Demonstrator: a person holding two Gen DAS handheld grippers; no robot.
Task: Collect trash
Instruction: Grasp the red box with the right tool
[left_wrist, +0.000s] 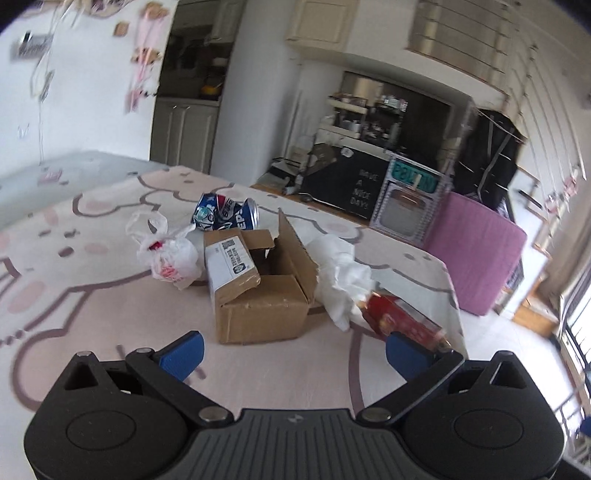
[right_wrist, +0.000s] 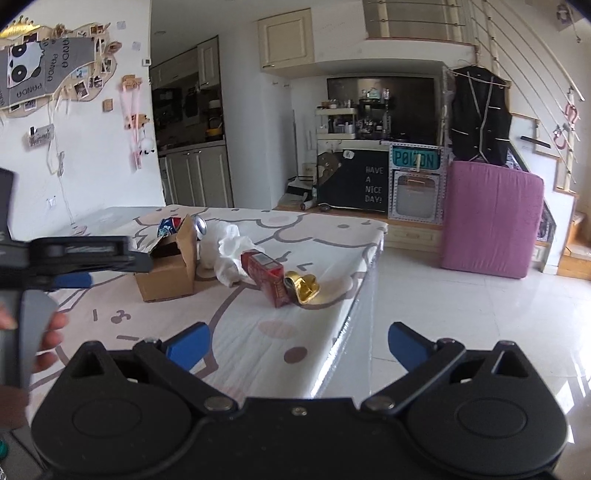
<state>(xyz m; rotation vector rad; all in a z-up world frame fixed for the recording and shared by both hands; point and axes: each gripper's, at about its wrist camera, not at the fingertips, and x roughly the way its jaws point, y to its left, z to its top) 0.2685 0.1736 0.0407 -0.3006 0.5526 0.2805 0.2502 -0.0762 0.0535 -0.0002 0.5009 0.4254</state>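
Trash lies on a table with a pink cartoon cloth (left_wrist: 92, 306). An open cardboard box (left_wrist: 258, 295) sits in the middle, with a knotted white plastic bag (left_wrist: 166, 254) to its left and a crushed blue Pepsi can (left_wrist: 225, 214) behind it. Crumpled white tissue (left_wrist: 340, 277) and a red carton (left_wrist: 399, 317) lie to its right. My left gripper (left_wrist: 293, 354) is open, just short of the box. The right wrist view shows the box (right_wrist: 170, 266), tissue (right_wrist: 229, 254), red carton (right_wrist: 267, 280) and a gold wrapper (right_wrist: 303, 288). My right gripper (right_wrist: 297, 347) is open over the table's near corner.
The table's right edge (right_wrist: 365, 288) drops to a glossy tiled floor (right_wrist: 461, 332). A pink covered block (right_wrist: 491, 218), a black board and shelving stand beyond. The left gripper's body (right_wrist: 74, 254) and a hand (right_wrist: 51, 339) fill the left of the right wrist view.
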